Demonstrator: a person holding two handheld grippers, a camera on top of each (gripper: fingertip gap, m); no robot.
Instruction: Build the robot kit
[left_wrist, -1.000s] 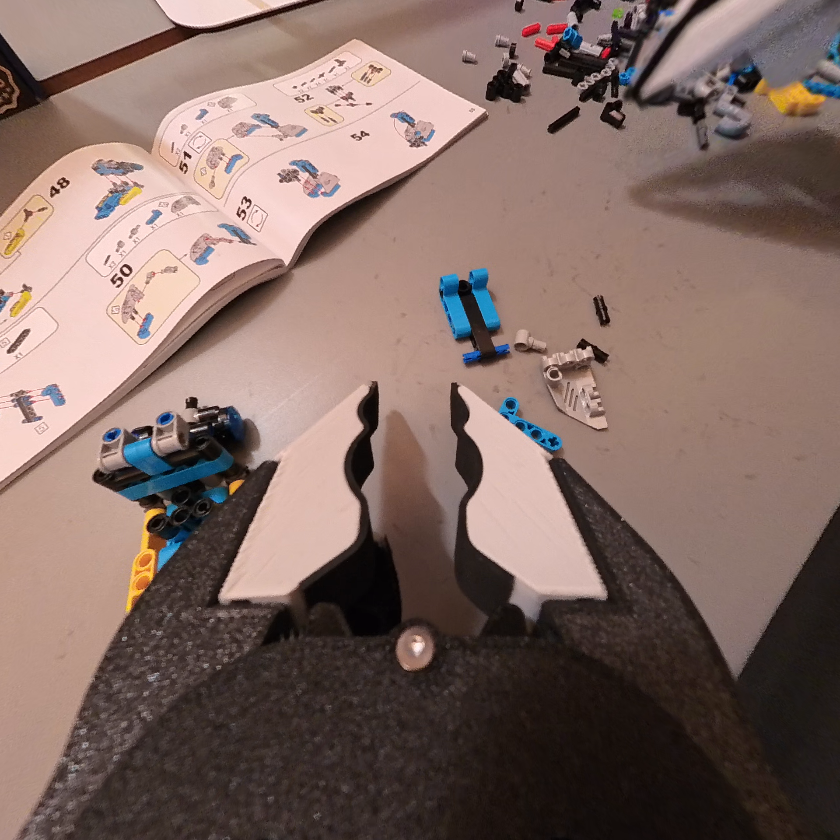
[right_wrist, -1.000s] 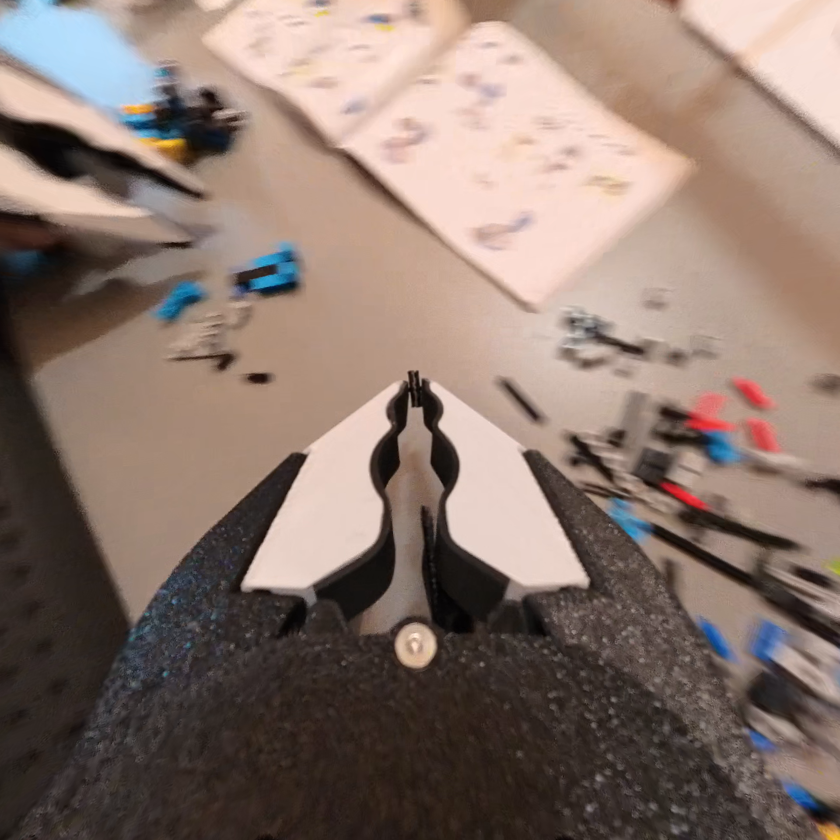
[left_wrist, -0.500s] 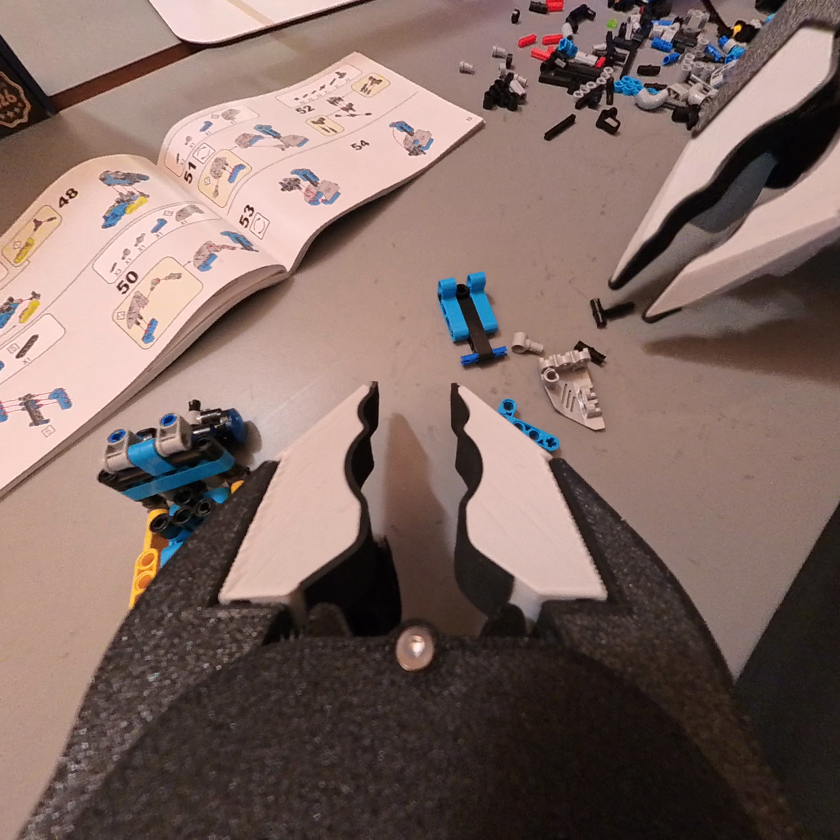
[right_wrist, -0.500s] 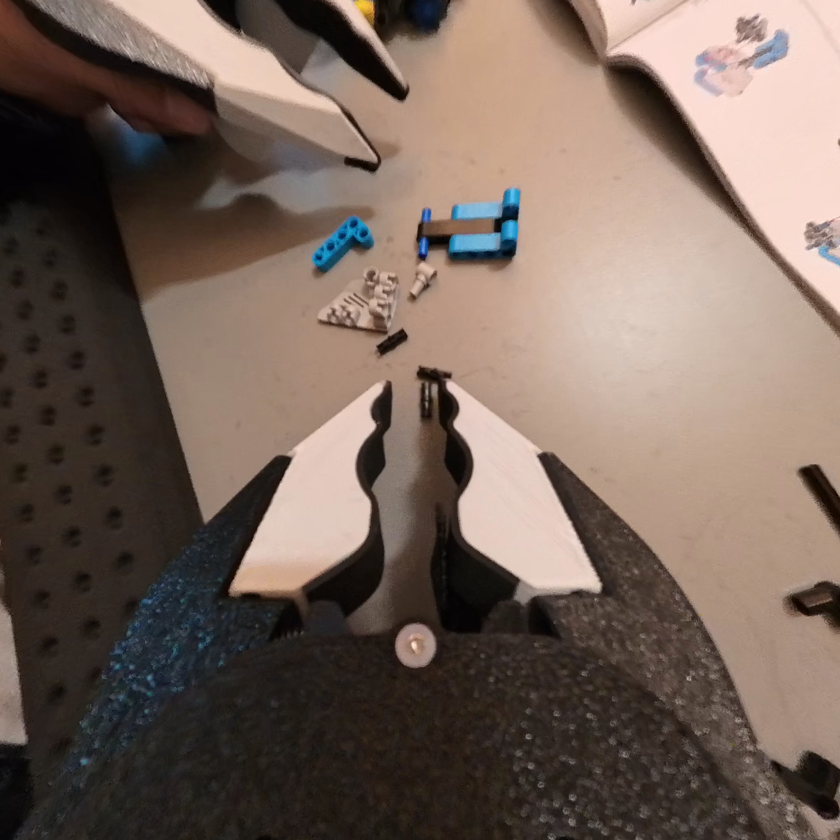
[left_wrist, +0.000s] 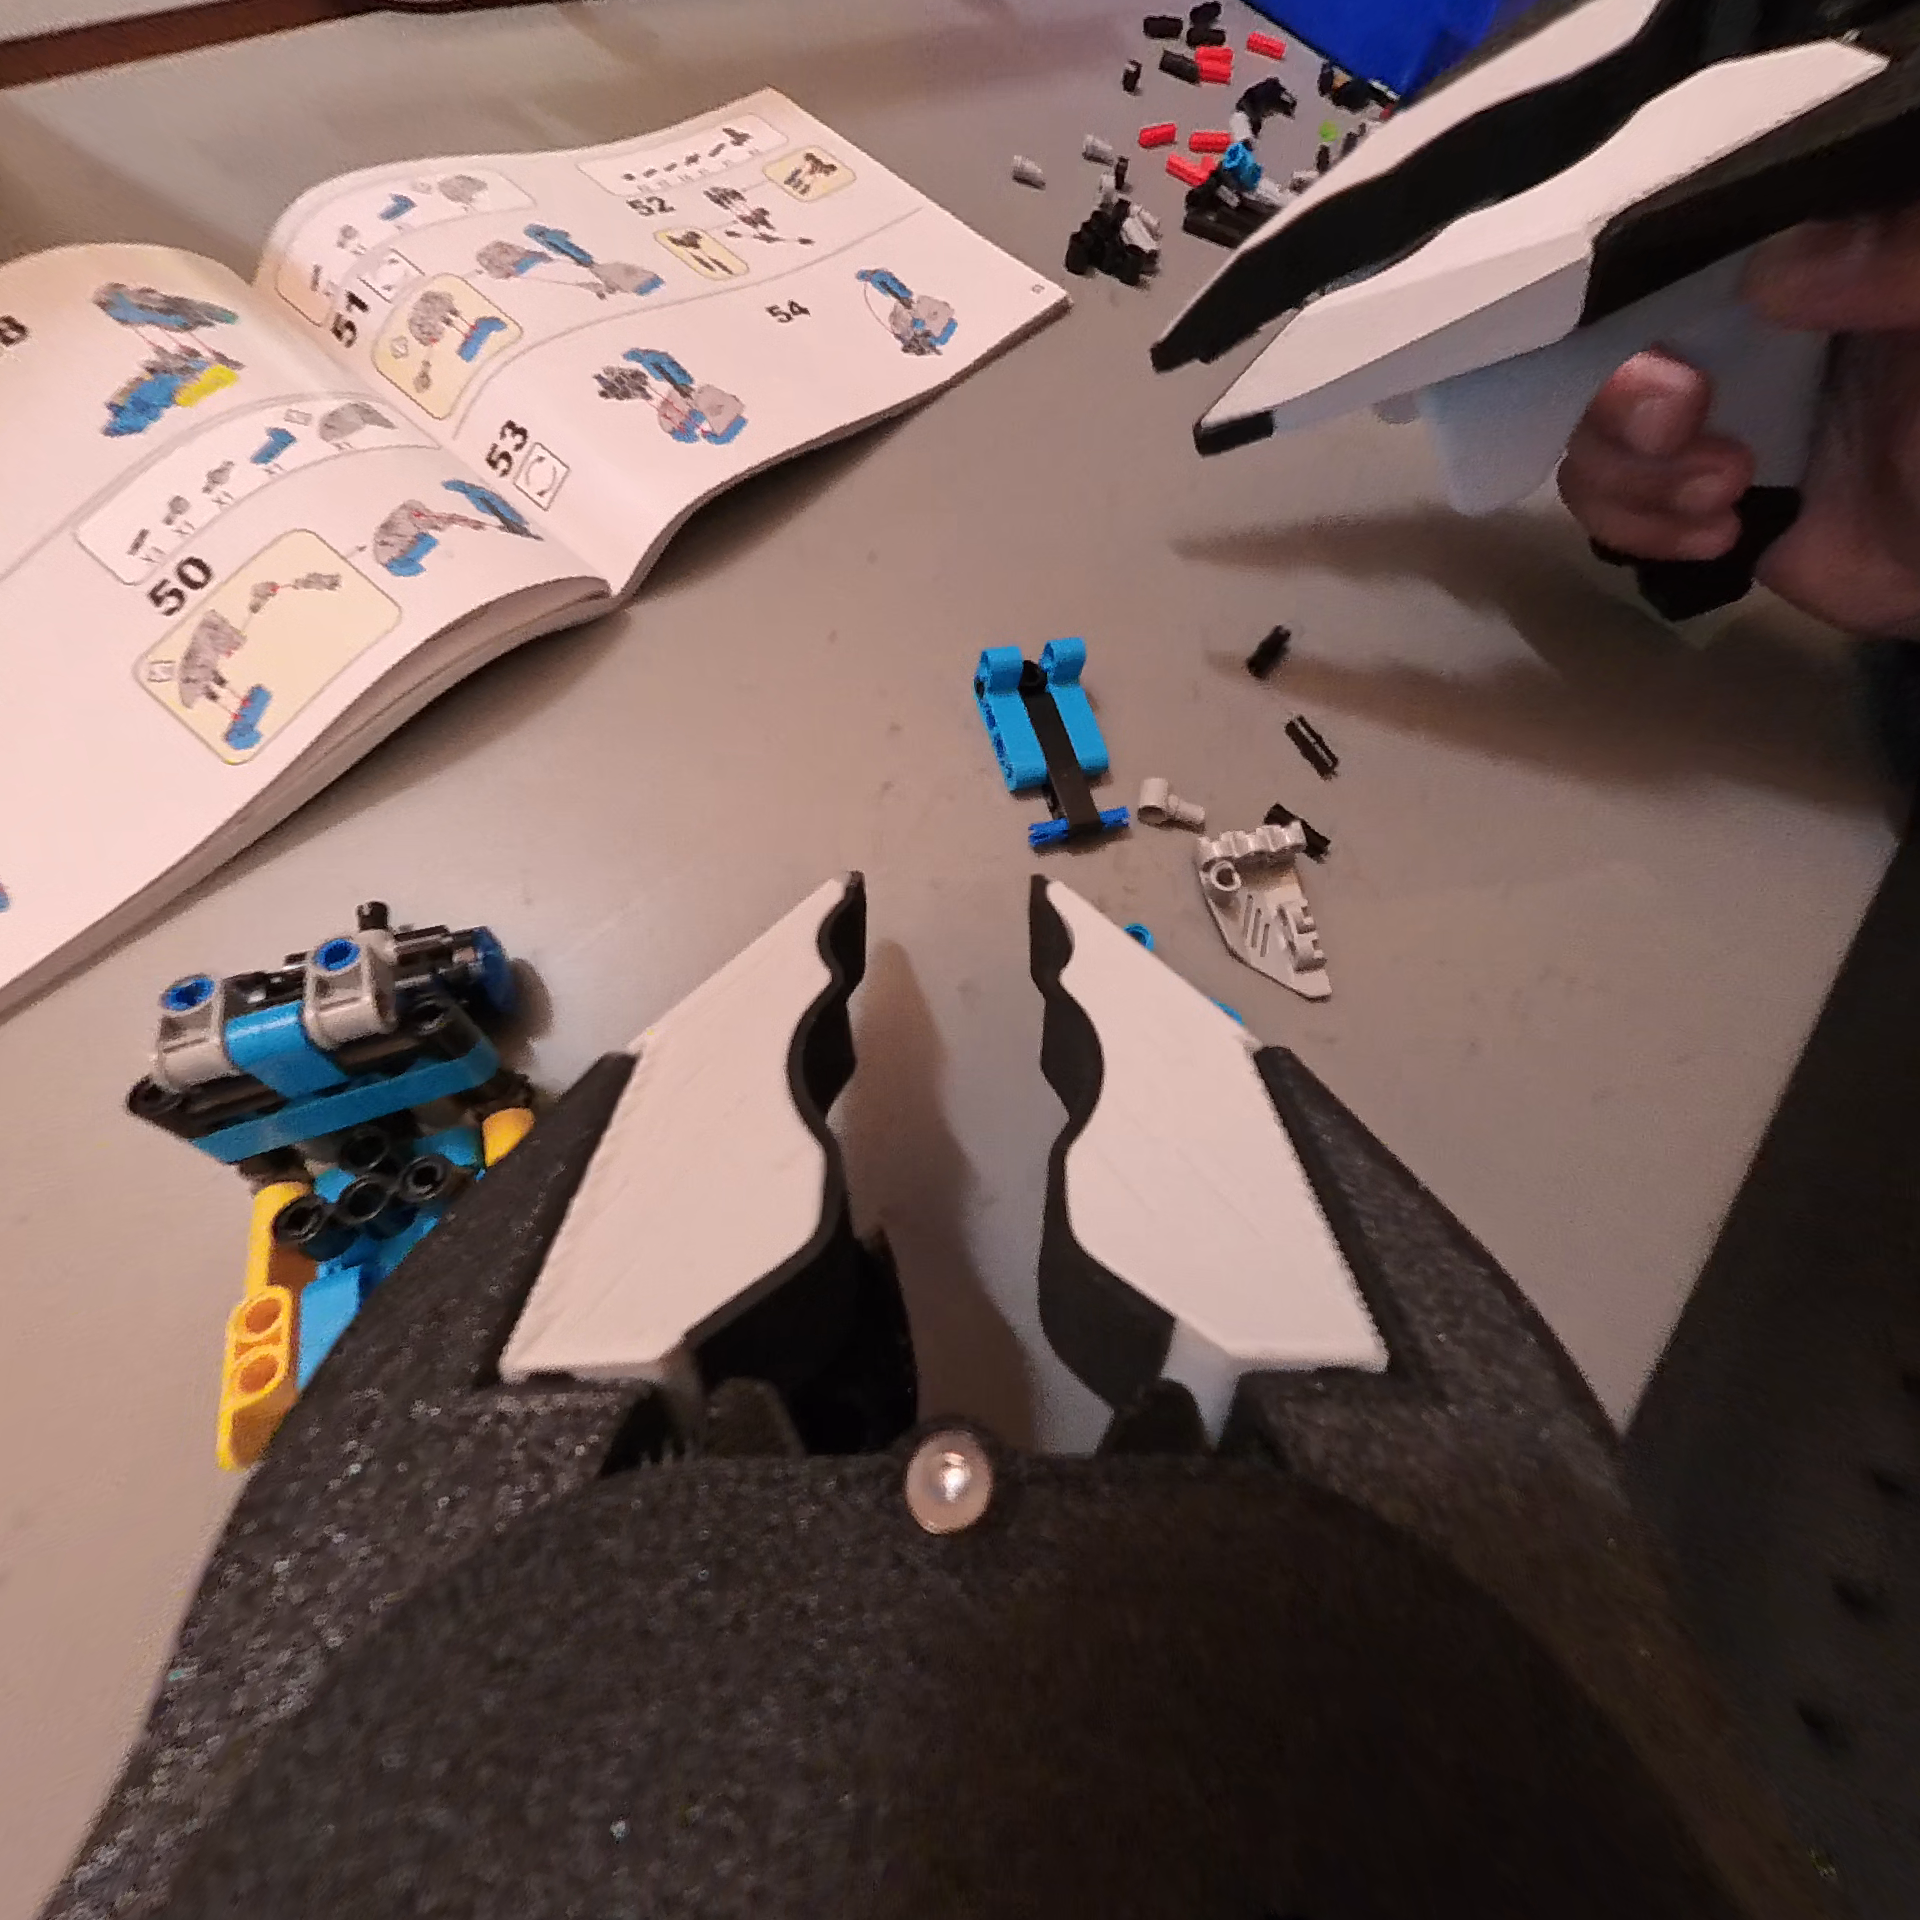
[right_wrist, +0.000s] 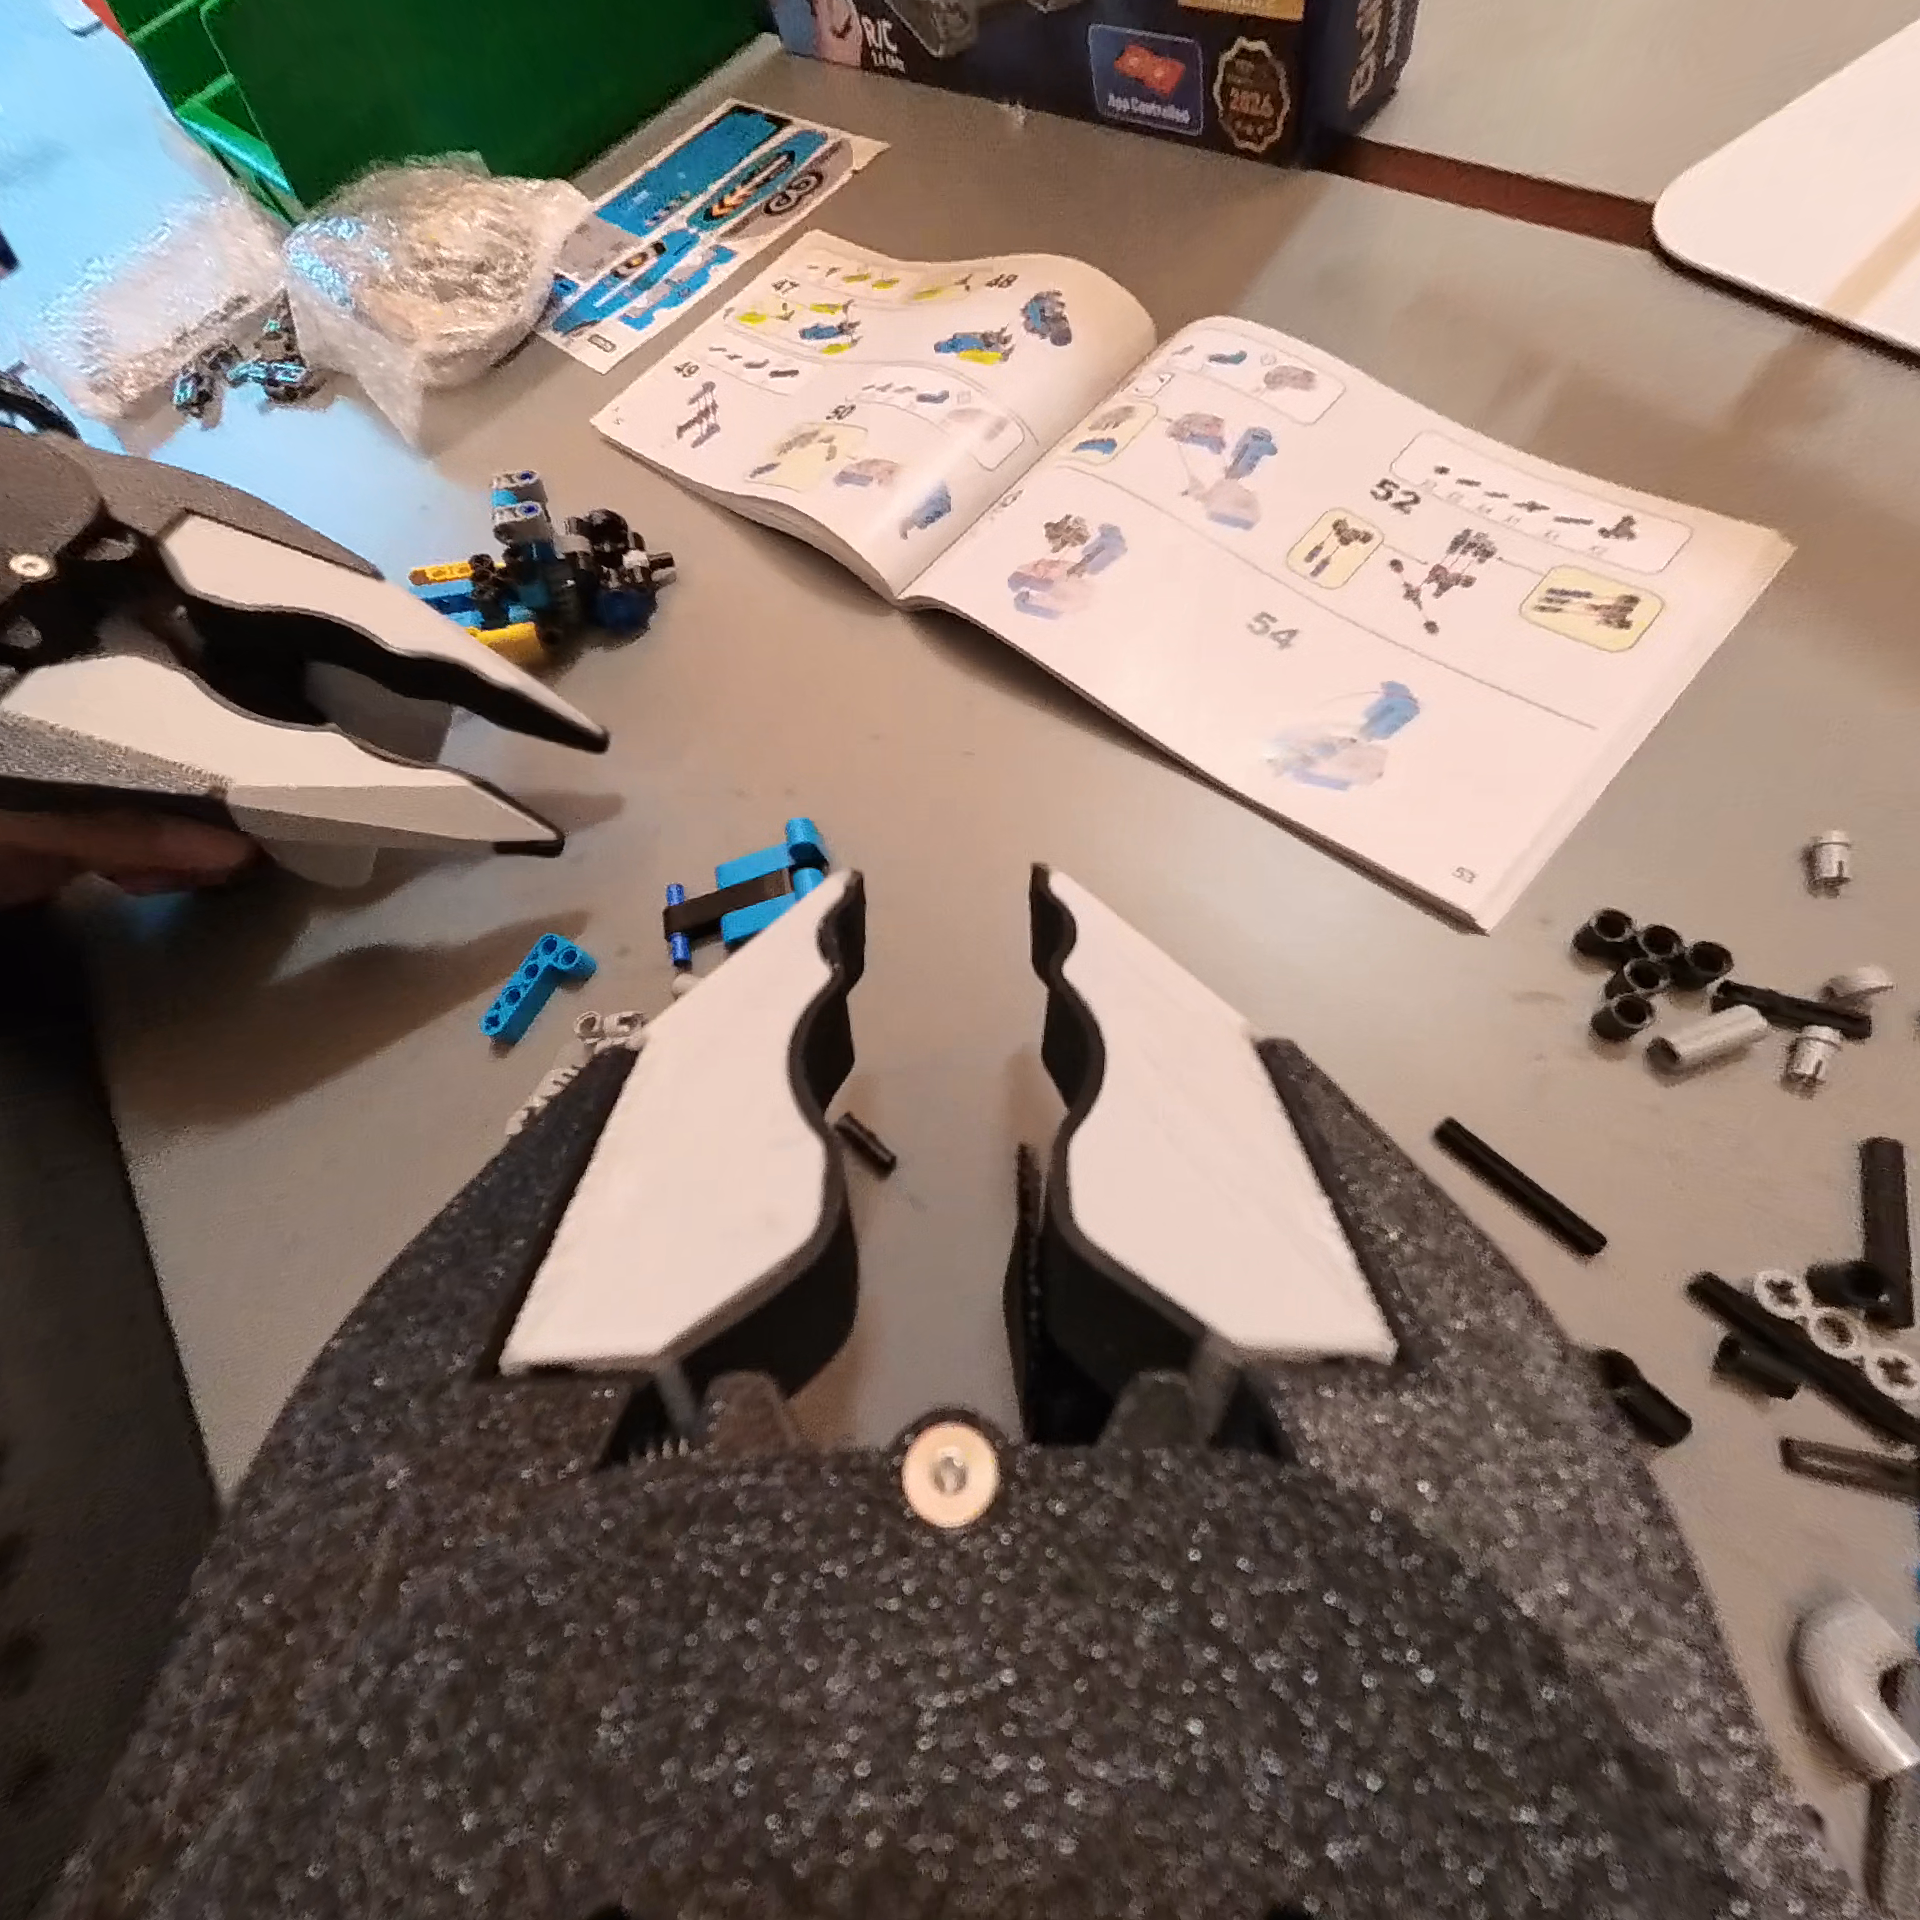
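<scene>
Left gripper (left_wrist: 945, 899): jaws apart, empty, near blue-black subassembly (left_wrist: 1042, 732). Right gripper (right_wrist: 945, 894): jaws apart, empty, above black pin (right_wrist: 865, 1145). Advisable: square approach, centred closure on the part.

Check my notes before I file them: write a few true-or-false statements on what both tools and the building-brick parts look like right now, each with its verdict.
1. The left tool is open and holds nothing. True.
2. The right tool is shut on a black pin. False: its jaws stand apart and empty; a small black pin lies on the grey table below them.
3. The instruction booklet lies open. True.
4. The blue and black sub-assembly is gripped by the left tool. False: it lies loose on the table ahead of that tool.
5. The partly built blue, black and yellow model sits beside the left tool. True.
</scene>
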